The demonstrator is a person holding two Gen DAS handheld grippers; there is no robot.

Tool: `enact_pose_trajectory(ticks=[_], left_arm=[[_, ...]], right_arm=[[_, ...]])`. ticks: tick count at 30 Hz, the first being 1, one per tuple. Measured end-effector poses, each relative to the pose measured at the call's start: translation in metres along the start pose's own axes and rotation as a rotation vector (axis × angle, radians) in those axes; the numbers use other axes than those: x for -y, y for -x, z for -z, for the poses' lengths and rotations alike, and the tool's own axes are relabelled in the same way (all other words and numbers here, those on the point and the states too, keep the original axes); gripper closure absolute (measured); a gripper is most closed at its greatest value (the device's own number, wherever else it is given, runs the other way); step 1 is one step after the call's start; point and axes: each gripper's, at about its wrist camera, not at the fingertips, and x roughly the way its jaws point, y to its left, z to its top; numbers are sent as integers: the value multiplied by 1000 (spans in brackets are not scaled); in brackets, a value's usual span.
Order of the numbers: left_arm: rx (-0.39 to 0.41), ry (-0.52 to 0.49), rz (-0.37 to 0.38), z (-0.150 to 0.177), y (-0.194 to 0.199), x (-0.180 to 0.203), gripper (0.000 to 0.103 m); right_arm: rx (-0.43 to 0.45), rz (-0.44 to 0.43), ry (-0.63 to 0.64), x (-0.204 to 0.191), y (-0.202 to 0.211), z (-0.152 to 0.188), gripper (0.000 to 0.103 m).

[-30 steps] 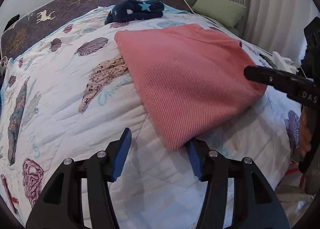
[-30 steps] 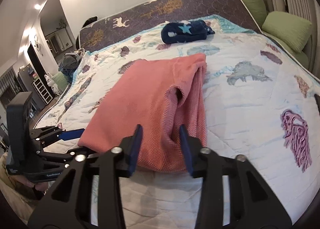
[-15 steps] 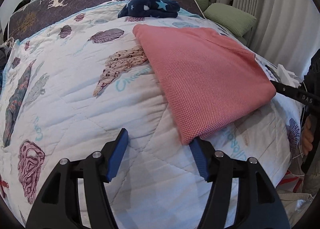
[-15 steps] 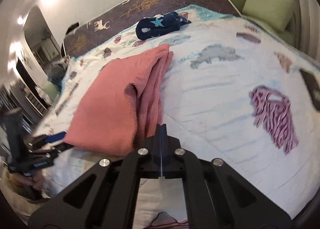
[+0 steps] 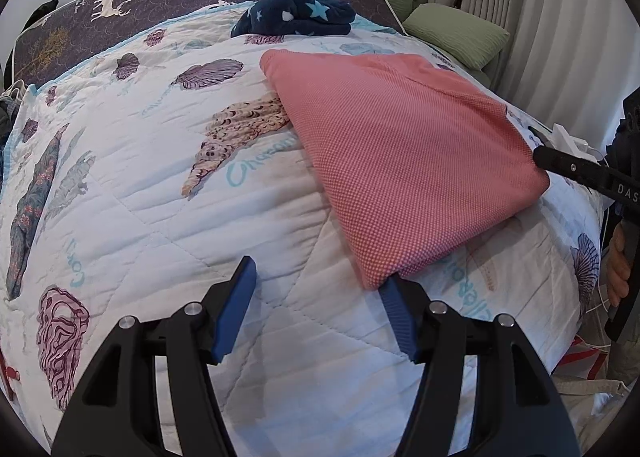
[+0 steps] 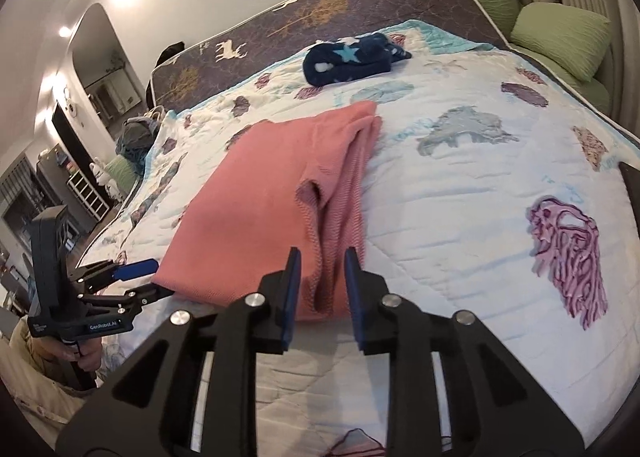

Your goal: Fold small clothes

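Pink garment (image 5: 400,161) lies folded on quilt (image 5: 160,197), toward bed's near edge, stacked layered edges on one side. Left gripper (image 5: 320,297) spread wide, empty, inner pad beside garment's near corner. Right gripper (image 6: 322,277) parted, narrower gap, pads either side of garment's layered end; contact unclear. Navy star-print bundle (image 6: 352,57) sits at far edge, well apart. Green cushions (image 6: 560,37) beyond far corner.

place: home bedroom — bed (image 5: 160,185) | quilt (image 6: 460,185) | pillows (image 5: 456,33)
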Motion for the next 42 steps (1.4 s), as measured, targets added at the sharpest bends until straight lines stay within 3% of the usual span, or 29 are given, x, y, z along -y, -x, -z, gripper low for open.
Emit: enact_pose_trajectory(ticks=[3,4,5,6,9,13,17,20,23,24,25,27,28,29,30,32,33,35,42], left_arm=[[-4,8,8,0,-2,-2,40],[-5,10,9,0,-3,-3,39],[-5,11,9,1,-3,-3,39],[-4,10,10,1,-3,-4,38],[-3,3,8,2,-2,-4,36],[-3,1,10,4,-1,-5,36],[3,-43,69,4,16,-2,37],[118,-115,148,-11,52,9,37],[208,-131,195,-29,68,16,37],[222,-128,208,-36,64,20,37],[215,-123,212,-41,56,23,37],[142,-118,210,-43,27,28,39],[100,-122,180,-41,11,29,39],[18,-124,89,-35,-16,26,40],[-32,-109,51,-30,-31,22,38],[-4,5,146,-24,-32,2,37],[-17,18,151,-26,-28,-1,37],[-1,9,142,-31,-17,-2,37],[133,-1,96,-85,-5,-15,37]], right_arm=[[-42,-28,2,0,-9,4,67],[-58,-28,-2,1,-13,6,69],[-69,-17,-6,2,-16,9,89],[-83,-7,-29,6,-18,10,97],[-76,1,-95,14,-12,10,99],[-77,87,-72,14,-2,7,99],[-28,47,-108,27,10,-13,91],[-5,38,-62,22,5,-32,65],[-11,2,-12,8,-15,-52,66],[-23,-18,-3,2,-25,-57,71],[-39,-21,1,-1,-35,-60,74],[-94,52,-10,0,-58,-60,96],[-106,87,-23,7,-65,-58,96],[-108,85,-52,17,-68,-55,96],[-111,62,-85,26,-69,-53,94],[-110,18,-136,39,-66,-50,86],[-97,19,-128,41,-61,-51,76],[-83,17,-102,41,-56,-57,68],[-45,-19,-108,49,-72,-105,66]])
